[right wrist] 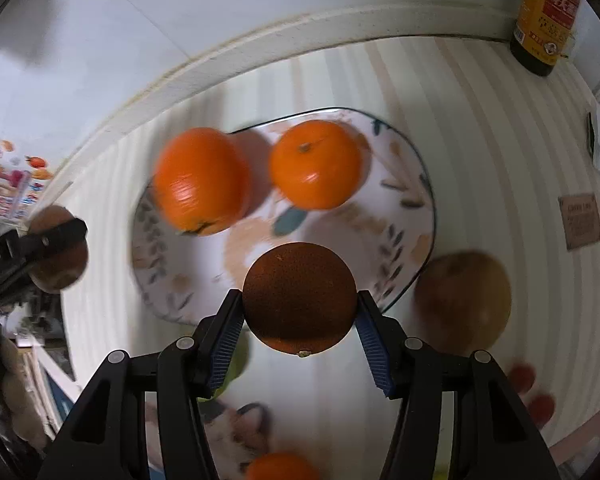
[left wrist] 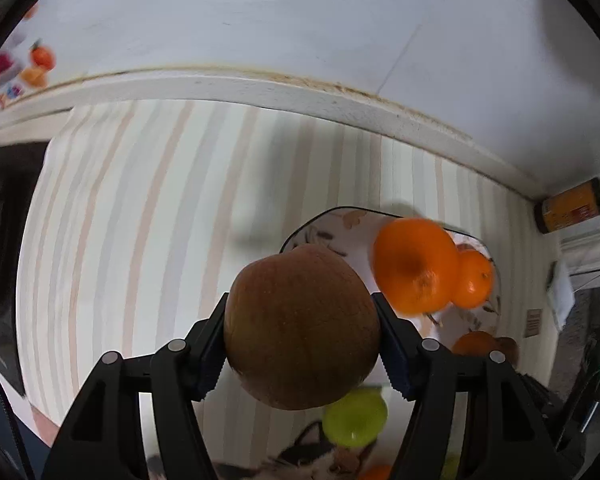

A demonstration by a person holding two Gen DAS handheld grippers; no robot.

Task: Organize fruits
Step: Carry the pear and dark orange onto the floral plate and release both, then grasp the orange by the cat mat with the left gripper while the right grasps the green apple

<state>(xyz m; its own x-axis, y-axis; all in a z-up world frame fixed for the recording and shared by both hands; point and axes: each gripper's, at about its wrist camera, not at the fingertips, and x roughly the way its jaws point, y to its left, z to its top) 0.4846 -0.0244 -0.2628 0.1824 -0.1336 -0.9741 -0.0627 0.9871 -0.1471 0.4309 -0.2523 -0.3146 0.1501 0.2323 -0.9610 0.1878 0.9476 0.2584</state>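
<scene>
My left gripper [left wrist: 300,336] is shut on a brown pear [left wrist: 302,326], held above the striped cloth left of the leaf-patterned plate [left wrist: 328,220]. It also shows at the left of the right wrist view [right wrist: 56,254]. My right gripper [right wrist: 300,300] is shut on an orange [right wrist: 300,296], held over the near rim of the plate [right wrist: 420,216]. Two oranges [right wrist: 202,180] [right wrist: 316,164] lie on the plate. A second brown pear [right wrist: 464,300] lies on the cloth right of the plate. A green fruit [left wrist: 356,418] lies below the left gripper.
A dark sauce bottle [right wrist: 546,12] stands by the wall at the far right. A printed carton [right wrist: 8,188] stands at the left. Another orange [right wrist: 282,466] lies near the bottom edge, and small red fruits [right wrist: 530,392] lie at the lower right. A white ledge [left wrist: 260,88] borders the cloth.
</scene>
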